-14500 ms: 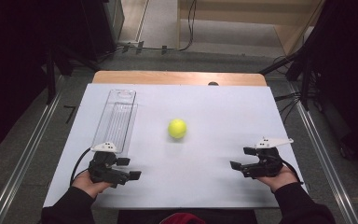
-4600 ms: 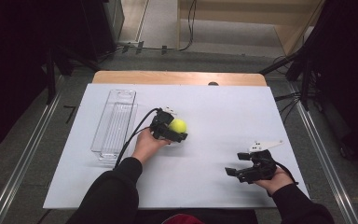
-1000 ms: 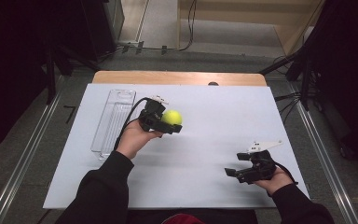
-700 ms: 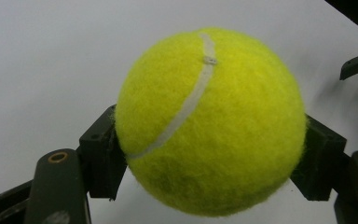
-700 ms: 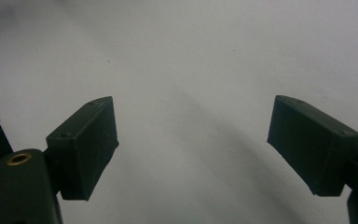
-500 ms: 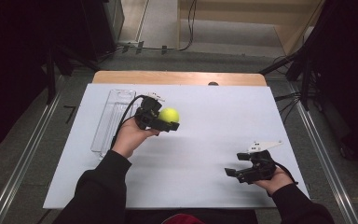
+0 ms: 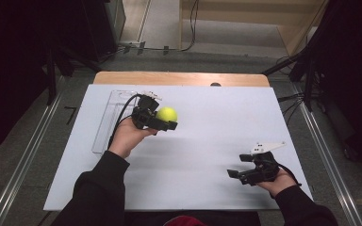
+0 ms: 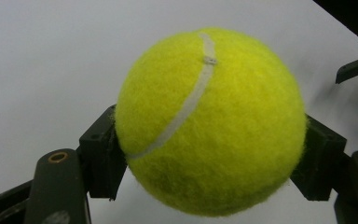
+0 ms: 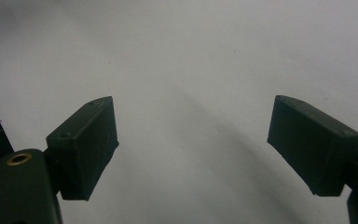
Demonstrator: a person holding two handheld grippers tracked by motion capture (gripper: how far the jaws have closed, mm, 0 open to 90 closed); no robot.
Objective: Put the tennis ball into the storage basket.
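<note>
A yellow tennis ball (image 7: pixel 167 114) (image 8: pixel 209 121) is held above the white table sheet (image 7: pixel 207 141), left of centre. My left gripper (image 7: pixel 166 121) (image 8: pixel 209 163) is shut on it, with one black pad pressed against each side of the ball. A clear plastic tube-shaped container (image 7: pixel 109 117) lies along the sheet's left part, just left of and behind the left hand. My right gripper (image 7: pixel 233 173) (image 9: pixel 193 149) rests low at the sheet's front right, open, with bare sheet between its pads.
A wooden table edge (image 7: pixel 179 78) runs behind the sheet. Metal rails (image 7: pixel 23 160) flank the table on both sides. In the left gripper view, a dark tip of the other gripper (image 8: pixel 356 67) pokes in at the right edge.
The left hand has carried the ball a little to the left and farther back, closer to the clear container. The right gripper has stayed put.
</note>
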